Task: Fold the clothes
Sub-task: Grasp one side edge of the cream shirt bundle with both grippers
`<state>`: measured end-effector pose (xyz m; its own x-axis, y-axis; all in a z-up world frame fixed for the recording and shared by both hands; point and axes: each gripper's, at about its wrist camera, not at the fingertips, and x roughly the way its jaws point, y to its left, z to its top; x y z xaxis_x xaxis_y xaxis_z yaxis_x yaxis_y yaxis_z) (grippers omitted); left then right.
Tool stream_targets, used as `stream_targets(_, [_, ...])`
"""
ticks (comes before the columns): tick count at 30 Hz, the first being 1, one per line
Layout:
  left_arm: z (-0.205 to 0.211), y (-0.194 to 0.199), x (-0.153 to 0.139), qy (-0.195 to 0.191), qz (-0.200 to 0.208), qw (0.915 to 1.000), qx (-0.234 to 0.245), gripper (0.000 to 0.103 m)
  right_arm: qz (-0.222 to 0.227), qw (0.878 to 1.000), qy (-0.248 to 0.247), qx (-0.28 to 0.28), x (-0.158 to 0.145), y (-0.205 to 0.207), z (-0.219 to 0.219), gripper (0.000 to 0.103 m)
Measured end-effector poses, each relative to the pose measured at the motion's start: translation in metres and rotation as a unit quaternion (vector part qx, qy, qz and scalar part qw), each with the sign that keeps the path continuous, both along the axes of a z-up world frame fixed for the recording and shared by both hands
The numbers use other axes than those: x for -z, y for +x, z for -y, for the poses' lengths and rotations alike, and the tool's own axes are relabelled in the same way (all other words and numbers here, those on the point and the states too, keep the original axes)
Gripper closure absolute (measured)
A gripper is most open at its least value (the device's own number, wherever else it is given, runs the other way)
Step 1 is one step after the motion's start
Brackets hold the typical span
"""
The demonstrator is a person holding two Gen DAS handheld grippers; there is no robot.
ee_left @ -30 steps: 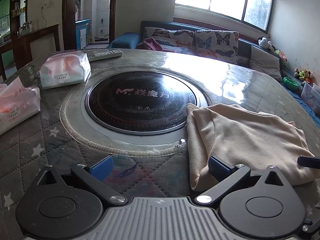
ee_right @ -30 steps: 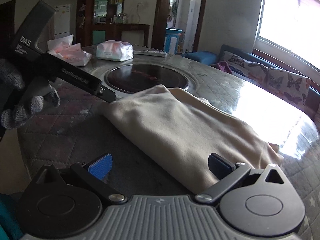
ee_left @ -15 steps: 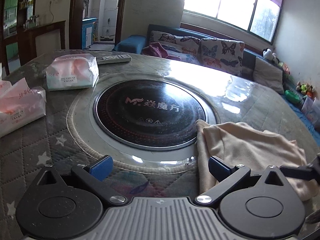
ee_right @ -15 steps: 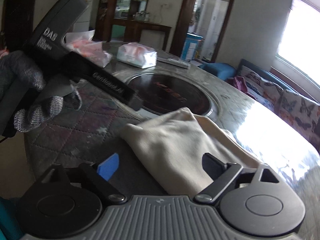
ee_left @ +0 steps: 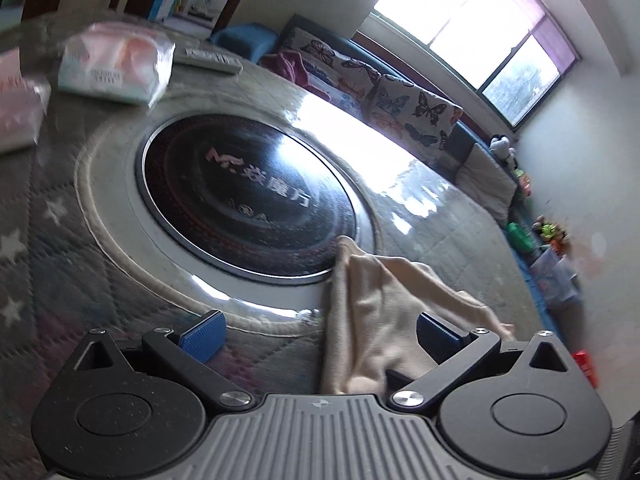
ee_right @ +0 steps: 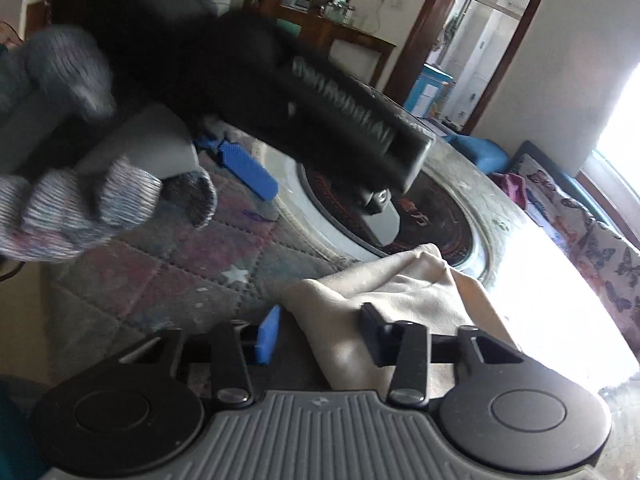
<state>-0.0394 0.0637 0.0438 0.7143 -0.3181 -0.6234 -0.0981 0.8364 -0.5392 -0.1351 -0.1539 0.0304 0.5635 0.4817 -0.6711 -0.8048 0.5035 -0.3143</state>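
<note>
On the table [ee_left: 448,220] lie one beige garment [ee_left: 376,312], two tissue packs [ee_left: 116,68], one remote control [ee_left: 208,60] and one round black hotplate [ee_left: 248,196], with two grippers [ee_left: 320,336] above.

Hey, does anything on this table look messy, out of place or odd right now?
Yes. The cream fabric garment lies bunched and wrinkled, one corner over the rim of the round black glass cooktop set into the table. Nothing looks spilled or damaged.

We see the tissue pack [ee_left: 116,66] blurred, its print unreadable. The left gripper [ee_right: 308,192] and gloved hand [ee_right: 84,200] are motion-smeared. The cloth [ee_left: 384,320] passes under the gripper body.
</note>
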Motion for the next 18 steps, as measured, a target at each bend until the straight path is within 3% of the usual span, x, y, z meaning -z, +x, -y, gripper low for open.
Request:
stream_targets(3, [-0.002, 0.004, 0.004, -0.042, -0.009, 0.9991, 0.004, 0.0, -0.001, 1.0, 0.01, 0.011, -0.003, 0.004, 0.001, 0.086])
stream_targets(11, [0.001, 0.022, 0.021, -0.162, -0.039, 0.9857, 0.024, 0.003, -0.04, 0.994, 0.095, 0.029, -0.035, 0.009, 0.031, 0.095])
stream_targets(14, [0.001, 0.025, 0.032, -0.216, -0.047, 0.9746, 0.034, 0.009, -0.047, 0.992, 0.112, 0.027, -0.043, 0.005, 0.04, 0.095])
stream_targets(16, [0.002, 0.023, 0.034, -0.222, -0.041, 0.9736, 0.032, 0.014, -0.049, 0.991, 0.121, 0.019, -0.046, -0.003, 0.047, 0.095])
stream_targets(17, [0.002, 0.023, 0.036, -0.229, -0.04, 0.972, 0.033, 0.018, -0.051, 0.991, 0.121, 0.014, -0.046, -0.006, 0.049, 0.095])
stream_targets(18, [0.001, 0.023, 0.038, -0.237, -0.042, 0.9701, 0.034, 0.028, -0.05, 0.991, 0.121, 0.009, -0.046, -0.01, 0.05, 0.095])
